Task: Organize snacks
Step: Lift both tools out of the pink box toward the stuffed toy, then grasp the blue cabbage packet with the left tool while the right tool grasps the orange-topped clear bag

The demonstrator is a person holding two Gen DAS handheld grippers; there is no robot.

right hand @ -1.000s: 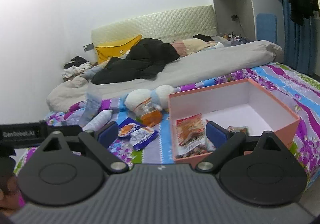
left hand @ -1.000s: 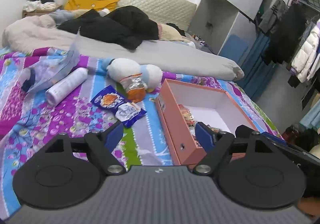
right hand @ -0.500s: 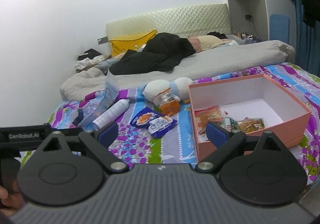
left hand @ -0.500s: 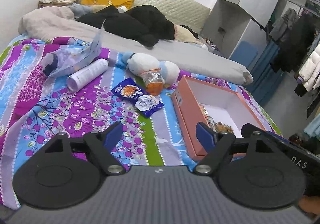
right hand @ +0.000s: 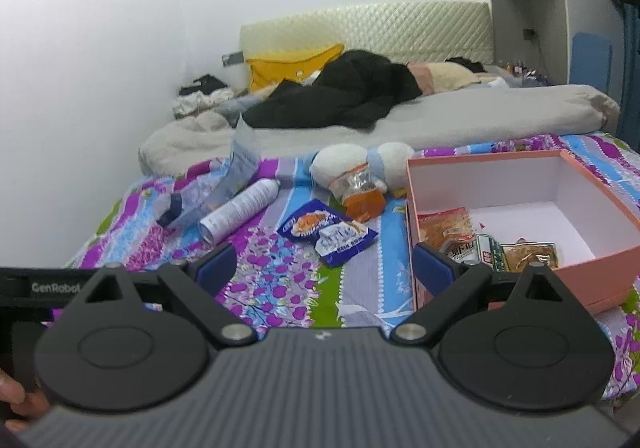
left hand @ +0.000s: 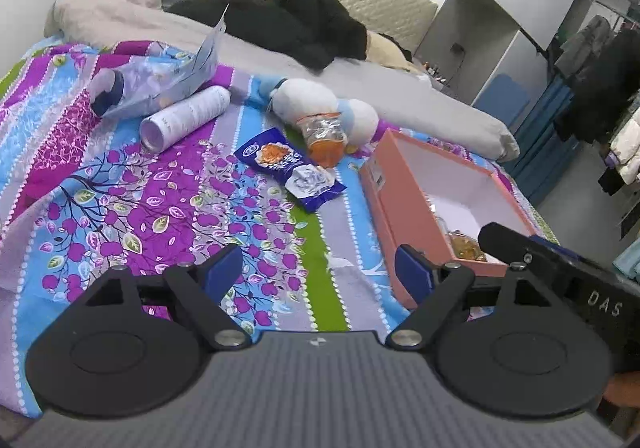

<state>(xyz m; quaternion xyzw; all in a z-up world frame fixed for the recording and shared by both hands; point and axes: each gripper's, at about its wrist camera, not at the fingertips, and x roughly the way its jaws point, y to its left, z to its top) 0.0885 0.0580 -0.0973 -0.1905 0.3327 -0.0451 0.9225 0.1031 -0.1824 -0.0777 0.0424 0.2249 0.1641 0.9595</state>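
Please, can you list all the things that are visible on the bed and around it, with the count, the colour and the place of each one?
box: one, pink outside, white inside, open, on the bedspread at the right.
snack packets in box: at least three, orange and brown, at the box's near left end.
blue snack packet: one, blue and white, on the bedspread left of the box.
orange snack bag: one, clear and orange, against the plush toy.
plush toy: one, white and light blue, behind the snacks.
white tube: one, lying left of the blue packet.
clear bag: one, with a dark-capped item inside, far left.
black clothes: one pile, on the grey duvet.
yellow pillow: one, by the headboard.
left gripper: open, empty.
right gripper: open, empty.
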